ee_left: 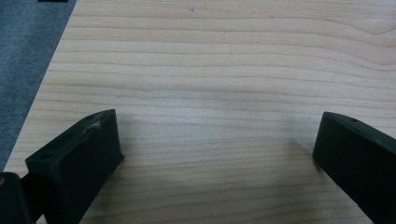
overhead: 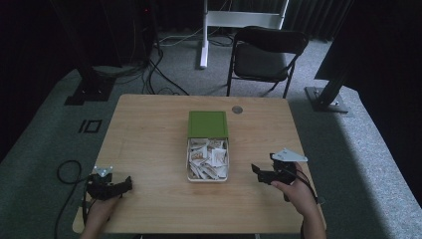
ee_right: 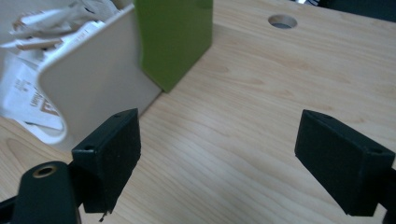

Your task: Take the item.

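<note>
We are viewing the box [overhead: 208,172] at the table's centre, its long axis running away from us, sachets [overhead: 206,158] inside and green lid [overhead: 208,123] at the far end. We are holding the right gripper [overhead: 259,172] jaws apart just beside its right wall, the left gripper [overhead: 127,184] jaws apart well apart near the front-left edge of the table [overhead: 149,129].

Wooden table [overhead: 149,124], light grain, sits centre frame on grey carpet [overhead: 45,139]. Round cable hole [overhead: 237,109] near its far edge. Black folding chair [overhead: 267,55] stands behind the table, upper centre right. White stand frame [overhead: 239,20] at top centre. Dark curtains [overhead: 40,35] along the back. Black cables [overhead: 154,69] trail on the floor, upper left. Black stand foot [overhead: 326,97] at right. Room dim.
</note>
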Available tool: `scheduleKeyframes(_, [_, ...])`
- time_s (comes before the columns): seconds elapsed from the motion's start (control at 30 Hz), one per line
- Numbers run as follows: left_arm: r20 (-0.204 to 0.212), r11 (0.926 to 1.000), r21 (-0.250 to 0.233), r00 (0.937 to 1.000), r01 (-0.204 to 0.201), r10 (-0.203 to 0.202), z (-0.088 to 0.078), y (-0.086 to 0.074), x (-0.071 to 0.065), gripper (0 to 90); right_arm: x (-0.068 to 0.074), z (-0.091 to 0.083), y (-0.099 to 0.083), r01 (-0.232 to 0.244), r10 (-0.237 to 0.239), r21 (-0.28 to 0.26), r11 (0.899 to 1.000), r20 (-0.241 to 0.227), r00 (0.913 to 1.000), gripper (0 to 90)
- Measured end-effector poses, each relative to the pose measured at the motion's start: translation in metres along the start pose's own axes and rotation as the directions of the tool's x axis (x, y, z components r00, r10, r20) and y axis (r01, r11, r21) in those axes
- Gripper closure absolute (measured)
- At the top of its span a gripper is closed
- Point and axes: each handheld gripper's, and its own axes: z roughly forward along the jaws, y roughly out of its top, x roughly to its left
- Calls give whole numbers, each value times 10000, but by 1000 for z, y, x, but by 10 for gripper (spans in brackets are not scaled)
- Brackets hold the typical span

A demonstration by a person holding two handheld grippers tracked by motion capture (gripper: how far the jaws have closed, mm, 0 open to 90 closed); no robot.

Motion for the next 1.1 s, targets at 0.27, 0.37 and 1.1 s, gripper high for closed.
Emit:
scheduleKeyframes(0.27, [-1, 10000, 0, 10000, -4, 4, 0, 0, 0, 14, 11, 5, 20, 60, -70, -284, 9996, -356, 9993, 145])
scheduleKeyframes(0.37, [-1, 10000, 0, 10000, 0, 0, 0, 0, 0, 14, 17, 8, 27, 50, -69, -361, 9993, -530, 9986, 144])
scheduleKeyframes(1.1, [-3, 10000, 0, 10000, -8, 8, 0, 0, 0, 14, 61, 31, 61, 402, -538, -846, 9956, -1651, 9848, 145])
